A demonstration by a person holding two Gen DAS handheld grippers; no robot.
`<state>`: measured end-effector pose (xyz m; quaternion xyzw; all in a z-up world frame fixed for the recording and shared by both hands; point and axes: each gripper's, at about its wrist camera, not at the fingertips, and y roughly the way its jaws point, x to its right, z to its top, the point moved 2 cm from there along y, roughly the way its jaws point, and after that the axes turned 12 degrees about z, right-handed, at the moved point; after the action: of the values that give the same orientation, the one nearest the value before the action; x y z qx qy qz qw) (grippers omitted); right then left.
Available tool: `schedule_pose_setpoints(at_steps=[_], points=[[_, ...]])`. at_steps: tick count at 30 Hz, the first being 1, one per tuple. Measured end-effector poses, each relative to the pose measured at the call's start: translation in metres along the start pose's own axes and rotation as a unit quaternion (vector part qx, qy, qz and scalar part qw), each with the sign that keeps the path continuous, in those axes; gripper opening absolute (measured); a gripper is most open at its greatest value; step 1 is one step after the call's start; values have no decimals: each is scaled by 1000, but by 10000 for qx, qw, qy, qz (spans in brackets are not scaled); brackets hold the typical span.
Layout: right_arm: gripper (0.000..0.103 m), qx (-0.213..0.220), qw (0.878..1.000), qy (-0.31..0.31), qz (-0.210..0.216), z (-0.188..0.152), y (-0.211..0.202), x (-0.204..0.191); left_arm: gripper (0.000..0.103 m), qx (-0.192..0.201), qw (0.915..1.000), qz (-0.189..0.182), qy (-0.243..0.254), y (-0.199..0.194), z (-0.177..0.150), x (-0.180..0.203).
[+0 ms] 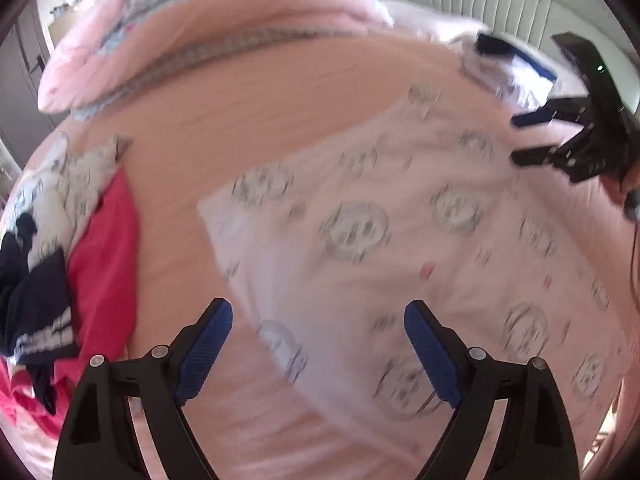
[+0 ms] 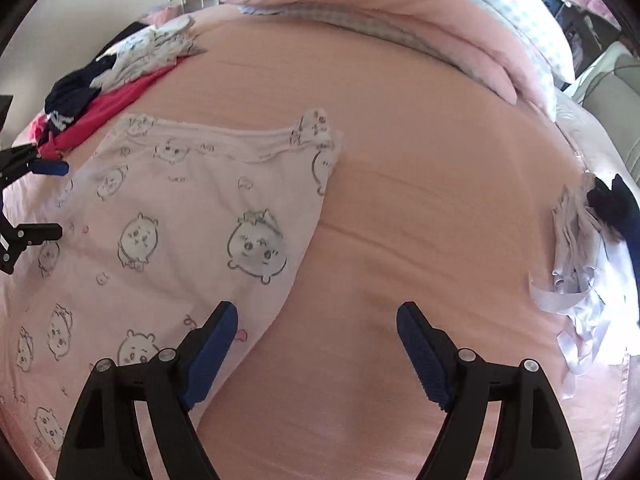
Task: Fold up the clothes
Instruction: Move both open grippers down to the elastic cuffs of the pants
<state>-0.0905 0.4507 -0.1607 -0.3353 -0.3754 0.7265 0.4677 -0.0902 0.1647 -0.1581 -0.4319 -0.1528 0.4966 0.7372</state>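
A pale pink garment (image 1: pixel 360 240) printed with grey cartoon faces lies spread flat on the peach bed sheet (image 1: pixel 280 112). My left gripper (image 1: pixel 318 344) stands open over its near left edge, with nothing between the blue pads (image 1: pixel 208 344). At the upper right of this view my right gripper (image 1: pixel 518 138) shows, also open. In the right wrist view the same garment (image 2: pixel 180 220) fills the left half, its waistband at the far end. My right gripper (image 2: pixel 316 340) is open and empty above the garment's right edge. My left gripper (image 2: pixel 58 199) reaches in from the left border, open.
A heap of red, navy and printed clothes (image 1: pixel 80 260) (image 2: pixel 100 80) lies at the bed's far left. A rolled pink quilt (image 1: pixel 180 40) (image 2: pixel 400 8) runs along the back. White and navy clothes (image 2: pixel 592 248) lie at the right edge, near a grey padded headboard (image 1: pixel 500 0).
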Motion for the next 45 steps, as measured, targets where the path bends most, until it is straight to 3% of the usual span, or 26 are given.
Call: schedule_pose_setpoints(at_steps=[2, 3, 5, 7, 8, 14, 17, 21, 22, 24, 26, 29, 33, 35, 39, 42, 45], points=[[81, 222, 9996, -84, 166, 13, -4, -12, 89, 78, 9999, -4, -97, 9, 14, 11], [81, 276, 9992, -185, 226, 23, 6, -21, 89, -88, 9999, 77, -118, 22, 18, 16], [81, 101, 9988, -418, 249, 35, 29, -32, 88, -332, 9991, 137, -213, 46, 23, 20], [81, -211, 9985, -466, 187, 42, 56, -30, 89, -293, 9988, 99, -371, 56, 28, 15], [85, -167, 9986, -437, 248, 45, 61, -26, 89, -256, 9987, 83, -437, 59, 31, 11], [86, 33, 9996, 185, 222, 70, 68, 21, 89, -170, 9993, 92, -330, 84, 56, -10], [88, 97, 9991, 360, 189, 84, 71, 33, 89, -226, 9978, 214, -583, 91, 70, -25], [88, 296, 9959, 809, 283, 91, 63, 40, 89, -79, 9947, 767, -687, 74, 73, -35], [88, 421, 9943, 938, 289, 93, 60, 40, 89, -27, 9949, 724, -700, 64, 69, -35], [88, 434, 9920, 1101, 435, 86, 47, 41, 89, -5, 9967, 413, -692, 45, 56, -29], [88, 263, 9921, 1048, 635, 70, 34, 32, 89, 72, 9993, 119, -355, 27, 41, -7], [88, -58, 9972, 317, 673, 32, 22, -11, 89, 134, 9991, -299, 277, 10, 14, 36], [88, -418, 9945, -379, 885, -22, 15, -70, 89, -215, 9962, -230, 807, 11, -19, 60], [88, -623, 9937, -578, 734, -46, 17, -80, 89, -374, 9967, -275, 671, 2, -33, 44], [88, -594, 9968, -114, 528, -74, -6, -52, 89, -877, 9950, 80, 470, -19, -56, 8], [88, -582, 9975, 241, 313, -80, -25, -42, 89, -586, 9982, -35, 118, -49, -55, 11], [88, -148, 9973, 308, 646, -79, -43, -68, 89, -173, 9992, -357, 16, -71, -53, 41]])
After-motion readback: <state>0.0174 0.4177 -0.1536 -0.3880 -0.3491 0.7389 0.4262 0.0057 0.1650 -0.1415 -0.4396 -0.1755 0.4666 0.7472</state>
